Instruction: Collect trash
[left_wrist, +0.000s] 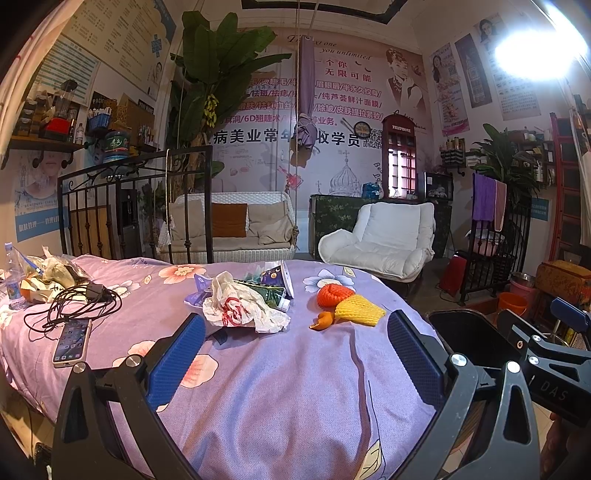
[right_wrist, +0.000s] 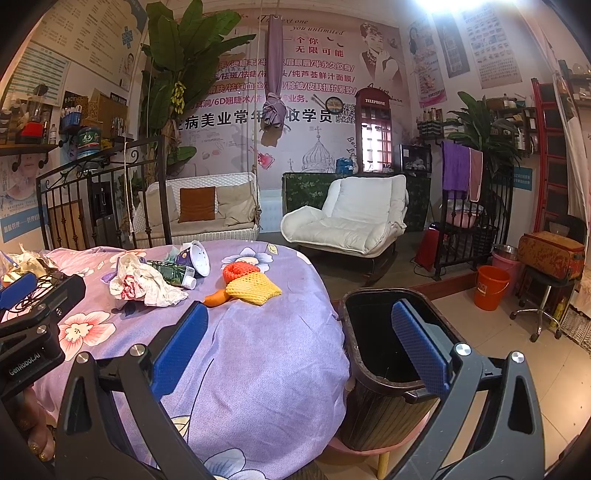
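Trash (left_wrist: 245, 308) lies ahead of both claws, left (left_wrist: 295, 354) and right (right_wrist: 299, 350), spread wide, empty.

Beauty salon: treatment posters (left_wrist: 332, 96), bed (left_wrist: 277, 369).

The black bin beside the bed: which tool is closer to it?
Right. The right tool hovers open with one finger over the black bin; the left tool is open over the bedspread, farther from it.

My fingers (left_wrist: 177, 354) wear textured blue rubber pads; the bed (left_wrist: 280, 387) has soft matt floral cloth, crumpled glossy plastic wrappers (left_wrist: 243, 306), foam fruit netting (left_wrist: 358, 310).
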